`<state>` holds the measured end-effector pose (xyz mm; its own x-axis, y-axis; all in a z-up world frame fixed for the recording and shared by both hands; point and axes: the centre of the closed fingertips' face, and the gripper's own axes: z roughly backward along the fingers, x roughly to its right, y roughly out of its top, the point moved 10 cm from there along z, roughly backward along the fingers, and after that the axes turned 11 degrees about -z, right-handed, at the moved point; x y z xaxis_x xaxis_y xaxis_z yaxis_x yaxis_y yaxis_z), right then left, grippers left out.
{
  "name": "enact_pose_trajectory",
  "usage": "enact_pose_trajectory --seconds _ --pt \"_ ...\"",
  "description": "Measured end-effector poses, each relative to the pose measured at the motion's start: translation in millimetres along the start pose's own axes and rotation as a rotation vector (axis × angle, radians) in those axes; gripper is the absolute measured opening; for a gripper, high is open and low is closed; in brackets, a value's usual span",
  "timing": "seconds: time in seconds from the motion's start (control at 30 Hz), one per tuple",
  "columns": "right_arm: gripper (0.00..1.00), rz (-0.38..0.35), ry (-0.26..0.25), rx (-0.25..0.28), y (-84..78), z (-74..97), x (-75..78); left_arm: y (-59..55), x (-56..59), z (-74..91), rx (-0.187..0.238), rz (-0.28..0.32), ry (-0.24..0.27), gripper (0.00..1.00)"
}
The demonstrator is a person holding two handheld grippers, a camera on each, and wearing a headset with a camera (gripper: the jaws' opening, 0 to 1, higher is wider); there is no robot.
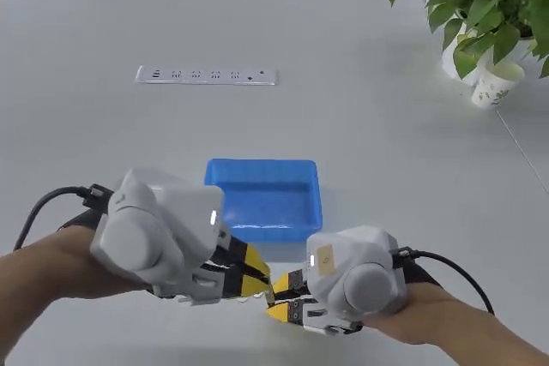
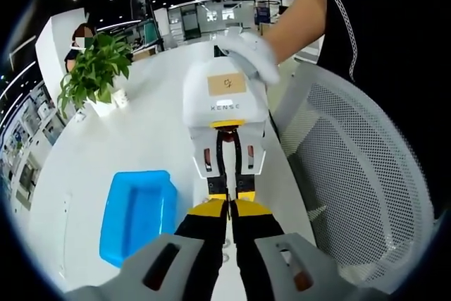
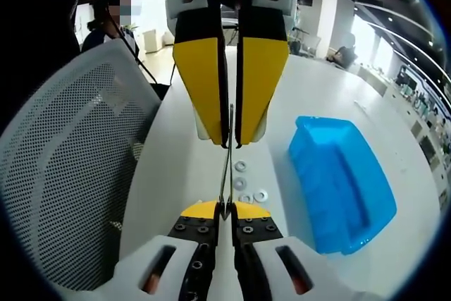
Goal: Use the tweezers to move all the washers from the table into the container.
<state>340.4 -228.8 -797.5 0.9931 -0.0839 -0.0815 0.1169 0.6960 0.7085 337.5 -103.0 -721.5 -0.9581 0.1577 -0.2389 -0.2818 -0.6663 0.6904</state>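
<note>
Left tool (image 3: 230,140) and right tool (image 3: 220,209) pinching tweezers (image 3: 225,174), washers (image 3: 240,166) beside blue container (image 3: 345,181)

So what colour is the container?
The container is plain blue, clearest in the head view.

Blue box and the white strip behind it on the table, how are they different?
The blue box is a wide open tray with raised walls; the white strip, a power strip, is long, thin and flat. The blue box lies nearer the person, the white strip farther back. Both are rectangular and lie flat on the white table.
</note>
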Motion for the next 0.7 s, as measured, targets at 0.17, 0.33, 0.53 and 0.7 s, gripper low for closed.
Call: enact_pose_trajectory --seconds 0.17,0.33,0.53,0.7 --pt "0.08 0.0 0.002 -0.001 -0.2 -0.2 0.2 -2.9 -0.8 -5.7 0.009 0.014 -0.007 0.07" --pt "0.08 -0.002 0.001 -0.001 -0.5 0.3 0.0 -2.0 0.8 -8.3 0.02 0.021 -0.015 0.07" --pt "0.08 -0.003 0.002 -0.004 -1.3 1.2 -0.1 -3.3 -0.2 -10.2 0.048 0.041 -0.018 0.06" --pt "0.09 0.008 0.003 -0.008 -0.7 0.7 -0.2 -3.0 -0.1 -9.9 0.044 0.036 -0.025 0.06"
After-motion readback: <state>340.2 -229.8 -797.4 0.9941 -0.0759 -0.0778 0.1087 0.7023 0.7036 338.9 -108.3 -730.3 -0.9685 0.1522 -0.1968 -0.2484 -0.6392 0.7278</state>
